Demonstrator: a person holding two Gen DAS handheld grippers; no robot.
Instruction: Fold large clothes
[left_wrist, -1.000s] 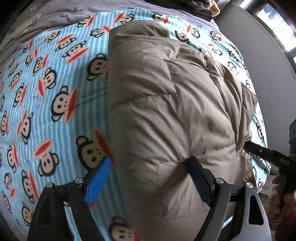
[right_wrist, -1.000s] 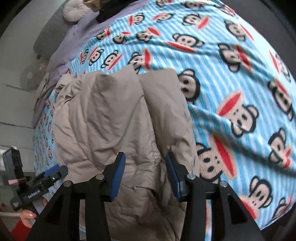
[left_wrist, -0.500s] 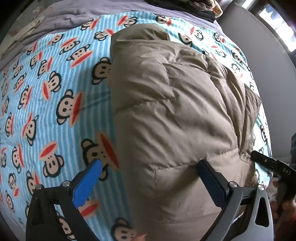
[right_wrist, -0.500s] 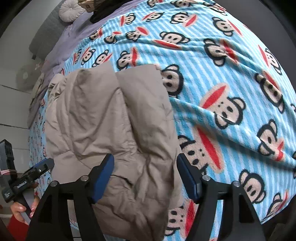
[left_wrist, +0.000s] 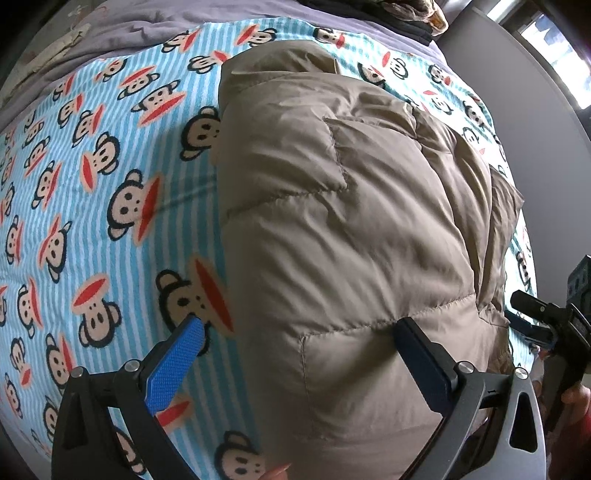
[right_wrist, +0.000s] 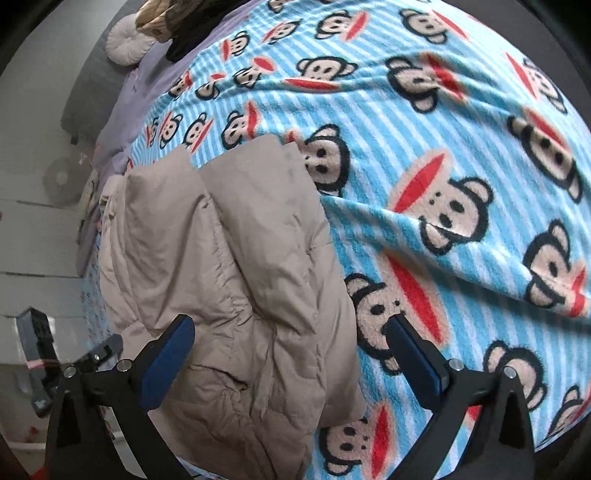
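Note:
A beige puffer jacket (left_wrist: 354, 221) lies folded on the bed; it also shows in the right wrist view (right_wrist: 229, 266). My left gripper (left_wrist: 299, 332) is open, its jaws wide apart over the jacket's near left edge, holding nothing. My right gripper (right_wrist: 291, 332) is open too, jaws spread over the jacket's near right edge and the blanket. The right gripper shows at the right edge of the left wrist view (left_wrist: 535, 317); the left gripper shows at the lower left of the right wrist view (right_wrist: 92, 354).
A blue striped blanket with monkey faces (left_wrist: 92, 184) covers the bed (right_wrist: 461, 147). A purple sheet (left_wrist: 129, 22) and dark clothes (left_wrist: 406, 18) lie at the far end. A round cushion (right_wrist: 127, 42) sits by the grey headboard. A grey wall (left_wrist: 535, 110) runs along the right.
Both grippers opened wide and let go of the jacket's near edge, then drew back a little. The jacket stays folded on the blanket.

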